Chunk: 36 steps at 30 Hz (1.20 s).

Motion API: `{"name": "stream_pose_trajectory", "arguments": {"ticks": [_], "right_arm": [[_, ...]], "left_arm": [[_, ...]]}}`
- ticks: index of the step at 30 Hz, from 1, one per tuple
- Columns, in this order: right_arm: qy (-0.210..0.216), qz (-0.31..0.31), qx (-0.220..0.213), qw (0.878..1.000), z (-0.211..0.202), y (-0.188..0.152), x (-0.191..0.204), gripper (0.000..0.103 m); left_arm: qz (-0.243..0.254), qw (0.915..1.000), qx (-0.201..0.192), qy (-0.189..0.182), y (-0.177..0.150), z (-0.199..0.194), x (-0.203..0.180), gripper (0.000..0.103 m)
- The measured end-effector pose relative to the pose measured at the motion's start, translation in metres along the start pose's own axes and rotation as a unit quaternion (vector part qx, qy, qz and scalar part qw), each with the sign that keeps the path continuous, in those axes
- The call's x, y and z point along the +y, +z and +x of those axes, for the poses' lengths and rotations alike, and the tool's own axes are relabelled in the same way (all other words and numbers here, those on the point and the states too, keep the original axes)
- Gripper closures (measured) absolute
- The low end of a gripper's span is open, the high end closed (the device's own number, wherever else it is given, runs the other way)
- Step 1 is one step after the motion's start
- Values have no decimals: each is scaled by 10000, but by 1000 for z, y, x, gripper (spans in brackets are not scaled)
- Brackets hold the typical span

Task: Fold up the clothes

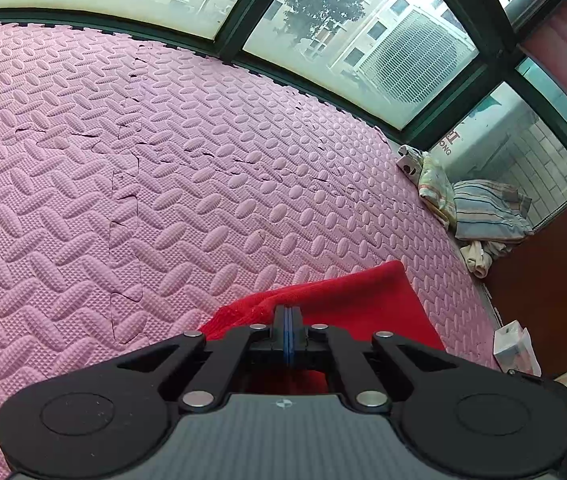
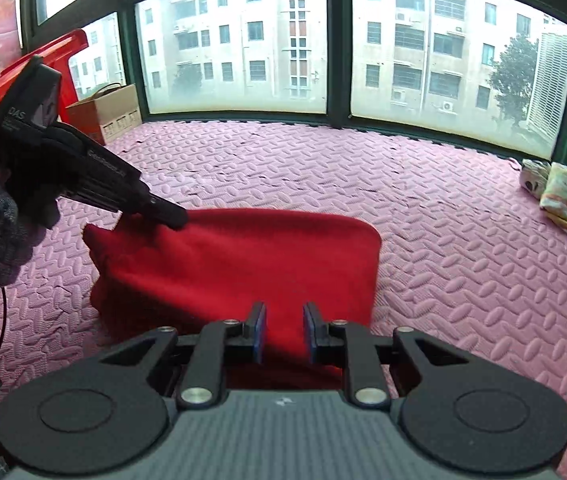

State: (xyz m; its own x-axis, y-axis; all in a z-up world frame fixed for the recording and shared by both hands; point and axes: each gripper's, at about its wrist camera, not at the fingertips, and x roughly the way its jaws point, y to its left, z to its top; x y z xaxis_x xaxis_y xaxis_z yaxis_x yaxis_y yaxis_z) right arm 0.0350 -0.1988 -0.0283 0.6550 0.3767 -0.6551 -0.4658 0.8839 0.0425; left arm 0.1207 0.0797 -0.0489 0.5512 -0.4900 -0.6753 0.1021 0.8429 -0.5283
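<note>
A red garment (image 2: 239, 268) lies folded on the pink foam mat (image 2: 423, 208). My left gripper (image 1: 288, 312) is shut on the garment's (image 1: 347, 304) upper left edge; in the right wrist view it (image 2: 171, 216) comes in from the left, held by a gloved hand, pinching the cloth and lifting it slightly. My right gripper (image 2: 283, 320) is open, its blue-padded fingers apart just above the garment's near edge, holding nothing.
A pile of folded, patterned and striped cloths (image 1: 479, 212) lies at the mat's right edge by the window. A cardboard box (image 2: 107, 112) and a red plastic crate (image 2: 23, 80) stand at the far left. A small white box (image 1: 517, 348) sits right of the mat.
</note>
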Motion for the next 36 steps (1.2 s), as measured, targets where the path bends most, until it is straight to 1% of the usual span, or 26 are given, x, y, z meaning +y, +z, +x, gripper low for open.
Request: {"name": "stream_pose_trajectory", "arguments": {"ticks": [4,7,10,12,13,14,15,16,17,18,19,20,21,23,28,32,34,36], "right_arm": [[-62,228,9,9997,11,-27,-6,84],[14,428,104,9990,11,-23,-12,84],[160,321,160,9992,4,-9,-15,83],[226,254,149,9993,0,0,-16,77],[235,160,134,9995,0,5,-15,72],[242,70,119,9996,-1,9,-14,69],[223,11,105,9997,1,12,-12,69],[205,-47,91,9997,2,14,-11,65],[186,-106,78,9997,3,17,-10,57],[167,-165,64,9997,4,20,-9,53],[148,-217,52,9996,5,23,-8,50],[125,-216,55,9997,8,25,-10,50],[99,-208,58,9997,11,26,-11,49],[67,-36,98,9999,17,28,-17,45],[28,469,181,9987,26,27,-36,44],[44,800,275,9964,31,23,-51,43],[139,1068,369,9935,37,19,-62,43],[198,1259,442,9909,41,15,-68,43]], "left_arm": [[75,10000,-49,10,-1,-5,-4,101],[131,9999,-86,17,-1,-9,-7,101],[187,9997,-123,25,-2,-12,-10,99],[221,9996,-183,29,-3,-18,-13,93],[215,9995,-232,20,-3,-22,-14,91],[208,9994,-282,12,-4,-27,-15,82],[239,9990,-358,86,-6,-32,-17,69],[271,9986,-434,162,-7,-38,-19,64],[303,9980,-510,238,-9,-43,-21,60],[282,9978,-535,278,-11,-46,-20,59],[259,9976,-559,317,-13,-49,-19,57],[237,9974,-583,355,-14,-53,-18,51],[215,9971,-607,394,-16,-56,-17,47],[45,9975,-542,445,-20,-54,-11,47],[-383,9969,-375,573,-29,-48,2,44],[-590,9955,-275,690,-34,-44,6,32],[-673,9952,-217,681,-37,-41,8,32],[-756,9948,-159,671,-39,-38,10,29]]}}
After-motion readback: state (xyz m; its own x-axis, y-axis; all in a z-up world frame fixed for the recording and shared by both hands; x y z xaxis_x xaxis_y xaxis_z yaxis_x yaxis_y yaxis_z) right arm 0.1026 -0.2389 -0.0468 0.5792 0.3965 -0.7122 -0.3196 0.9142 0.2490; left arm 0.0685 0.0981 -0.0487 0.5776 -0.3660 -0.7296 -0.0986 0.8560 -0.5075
